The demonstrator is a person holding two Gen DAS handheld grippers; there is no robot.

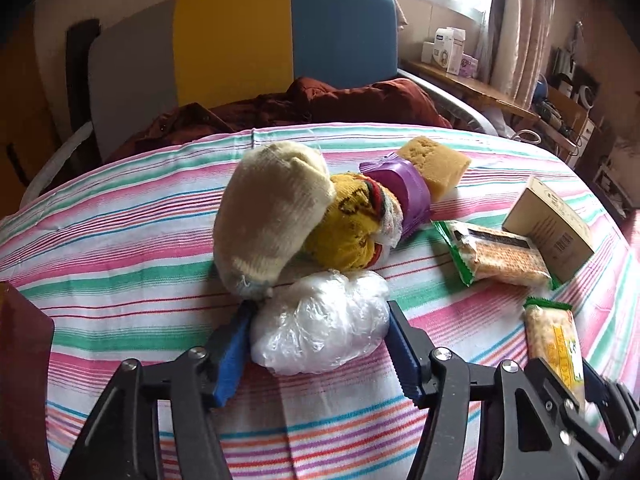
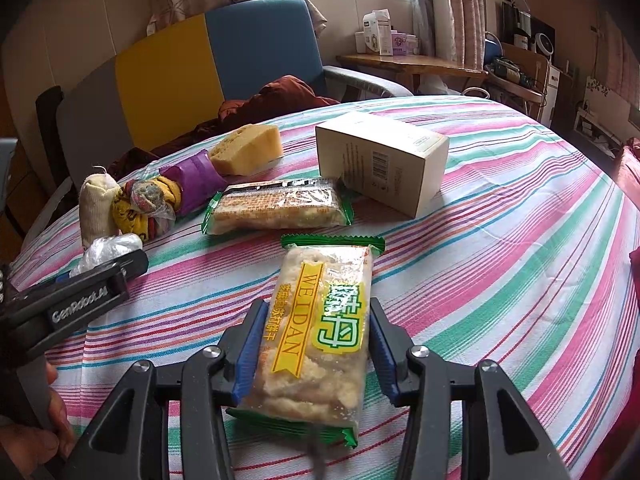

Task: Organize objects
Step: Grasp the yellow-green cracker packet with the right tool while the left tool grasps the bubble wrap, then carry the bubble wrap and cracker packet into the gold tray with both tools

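A crumpled clear plastic bag [image 1: 316,332] lies on the striped cloth [image 1: 120,240], and my left gripper [image 1: 320,312] has a blue pad touching each side of it. The same left gripper [image 2: 120,264] shows at the left edge of the right wrist view. My right gripper [image 2: 318,308] is shut on a green-edged cracker packet [image 2: 324,280], which lies lengthwise between its fingers. Behind the bag sit a cream knitted bundle [image 1: 272,216], a yellow patterned bundle [image 1: 352,232], a purple wrapped item [image 1: 404,188] and a tan sponge [image 1: 436,164].
A second cracker packet [image 2: 276,208] lies before a beige cardboard box [image 2: 380,160] at mid-cloth. A grey, yellow and blue panel [image 1: 240,40] and a red-brown cloth [image 1: 340,100] stand behind. A wooden shelf with boxes [image 2: 400,60] is at the far right. A hand [image 2: 28,432] holds the left gripper.
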